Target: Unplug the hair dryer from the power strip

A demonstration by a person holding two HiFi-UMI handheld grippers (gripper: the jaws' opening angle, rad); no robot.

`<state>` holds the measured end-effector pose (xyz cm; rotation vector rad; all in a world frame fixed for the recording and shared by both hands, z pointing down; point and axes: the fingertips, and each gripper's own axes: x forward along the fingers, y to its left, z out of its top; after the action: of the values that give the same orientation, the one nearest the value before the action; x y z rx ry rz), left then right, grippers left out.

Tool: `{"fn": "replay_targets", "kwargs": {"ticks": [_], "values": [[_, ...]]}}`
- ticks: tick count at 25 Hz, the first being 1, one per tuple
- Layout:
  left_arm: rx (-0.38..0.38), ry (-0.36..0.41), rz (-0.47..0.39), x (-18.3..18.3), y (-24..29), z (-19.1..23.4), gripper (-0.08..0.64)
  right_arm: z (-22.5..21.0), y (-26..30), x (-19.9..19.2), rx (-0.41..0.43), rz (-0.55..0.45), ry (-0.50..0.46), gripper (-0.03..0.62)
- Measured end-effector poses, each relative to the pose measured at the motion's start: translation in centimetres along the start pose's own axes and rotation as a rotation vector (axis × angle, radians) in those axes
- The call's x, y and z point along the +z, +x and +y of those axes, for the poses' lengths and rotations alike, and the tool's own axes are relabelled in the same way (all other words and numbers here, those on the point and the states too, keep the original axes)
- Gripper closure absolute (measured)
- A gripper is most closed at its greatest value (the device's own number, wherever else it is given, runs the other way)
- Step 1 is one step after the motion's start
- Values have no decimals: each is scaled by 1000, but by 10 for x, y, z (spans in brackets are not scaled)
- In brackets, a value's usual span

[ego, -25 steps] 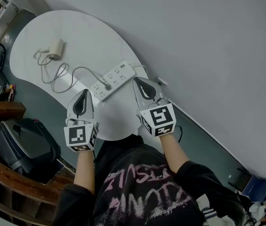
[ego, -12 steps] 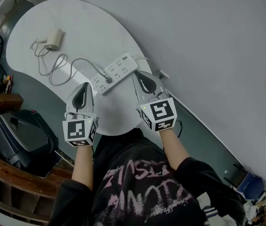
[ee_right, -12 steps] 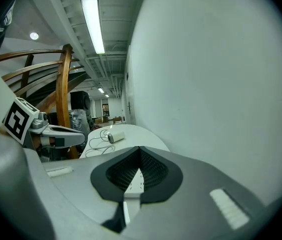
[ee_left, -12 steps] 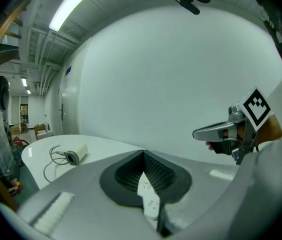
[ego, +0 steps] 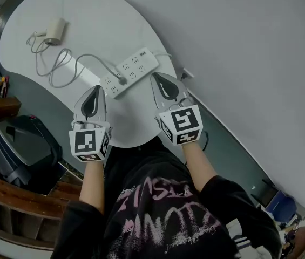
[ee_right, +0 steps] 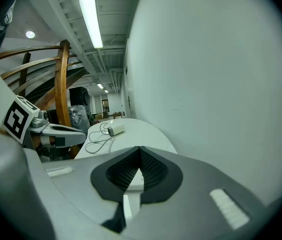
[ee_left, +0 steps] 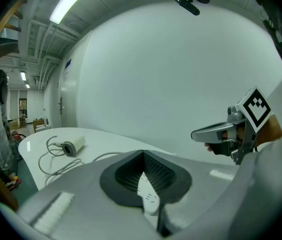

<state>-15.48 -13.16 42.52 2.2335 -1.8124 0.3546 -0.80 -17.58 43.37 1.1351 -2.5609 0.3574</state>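
A white power strip (ego: 129, 72) lies on the round white table (ego: 103, 20), with the hair dryer's plug (ego: 121, 81) in a socket near its left end. Its grey cord (ego: 60, 72) runs in loops to the cream hair dryer (ego: 55, 30) at the far left. My left gripper (ego: 96, 89) is shut and empty, just short of the strip's left end. My right gripper (ego: 157, 77) is shut and empty near the strip's right end. In the left gripper view the dryer (ee_left: 73, 145) lies beyond the jaws (ee_left: 143, 153). In the right gripper view it (ee_right: 116, 129) is far ahead.
A grey wall (ego: 238, 47) runs close along the table's far side. A black case (ego: 20, 150) and a curved wooden railing (ego: 12, 196) are on the left, below the table edge. A blue chair (ego: 279, 206) stands at the lower right.
The head view has drifted, so the table sits a little higher in the picture. Both grippers stay shut, just short of the power strip.
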Motion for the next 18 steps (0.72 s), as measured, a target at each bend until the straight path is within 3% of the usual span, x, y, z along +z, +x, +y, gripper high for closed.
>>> {"fn": "replay_targets", "kwargs": {"ticks": [18], "values": [[-14, -45, 63, -39, 4, 5, 560, 15, 16, -31, 22, 65, 12, 583]]}}
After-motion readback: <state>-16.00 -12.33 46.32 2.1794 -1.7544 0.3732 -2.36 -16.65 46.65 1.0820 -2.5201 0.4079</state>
